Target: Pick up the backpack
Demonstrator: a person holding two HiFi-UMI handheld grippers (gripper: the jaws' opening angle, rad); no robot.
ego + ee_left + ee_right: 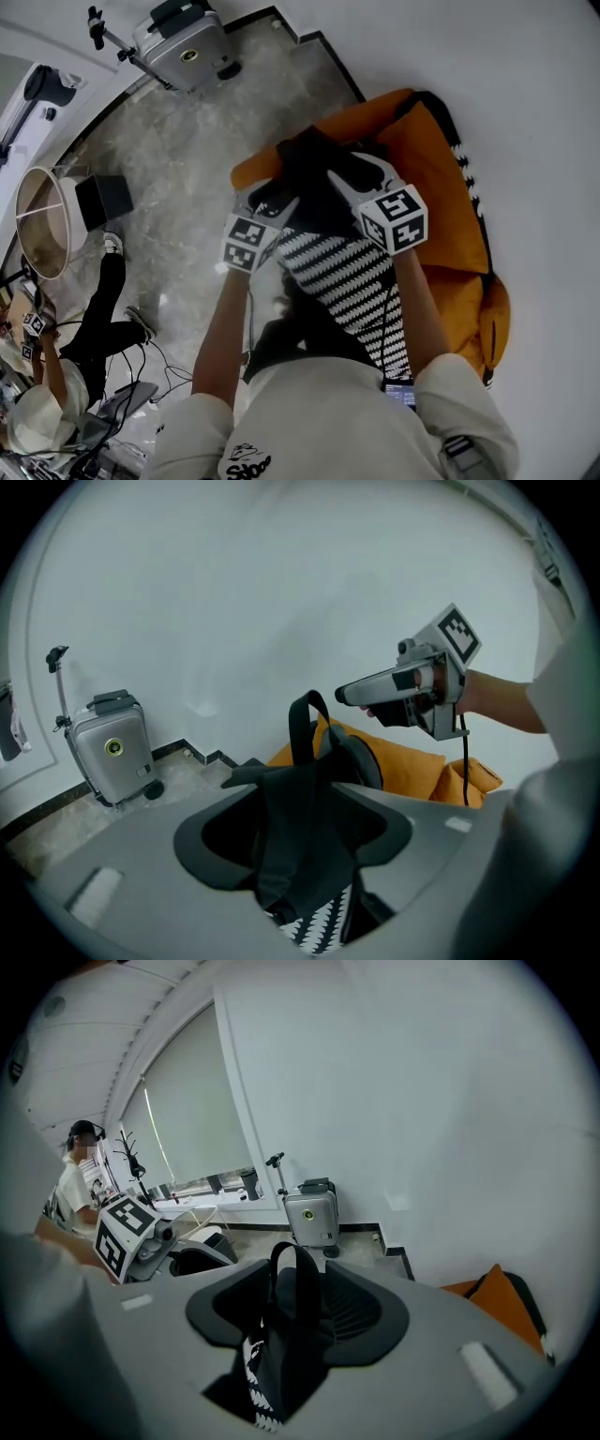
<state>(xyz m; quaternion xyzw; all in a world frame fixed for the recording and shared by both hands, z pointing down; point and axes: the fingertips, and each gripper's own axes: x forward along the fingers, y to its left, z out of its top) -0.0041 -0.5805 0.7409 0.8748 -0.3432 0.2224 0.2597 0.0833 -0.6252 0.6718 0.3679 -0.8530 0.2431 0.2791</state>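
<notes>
Looks steeply down past a person's pale top and forearms onto a black fabric backpack [349, 274] with a black-and-white zigzag front panel; shows it slumped on a plump orange fabric cushion [441, 173] at the foot of a plain white wall [487, 66], beside pale marble floor [187, 159], its black top end away from the person, probably propped that way so straps and handle stay within easy reach; places both tools side by side at that top end, presumably because that is where the bag offers something to hold. Finds the left gripper [295, 829] released, jaws spread wide with a limp black strap [286, 855] draped loosely through the gap, nothing pinched; finds the right gripper [298, 1314] likewise slack, jaws well apart either side of the upright black carry loop [292, 1265], pads clear of it. Reads as a straddling stance ahead of a squeeze, bag not yet lifted off the cushion; likely calls for closing on strap and loop together so the load hangs level. Leaves a silver hard-shell suitcase [183, 47] standing well apart along the wall.
</notes>
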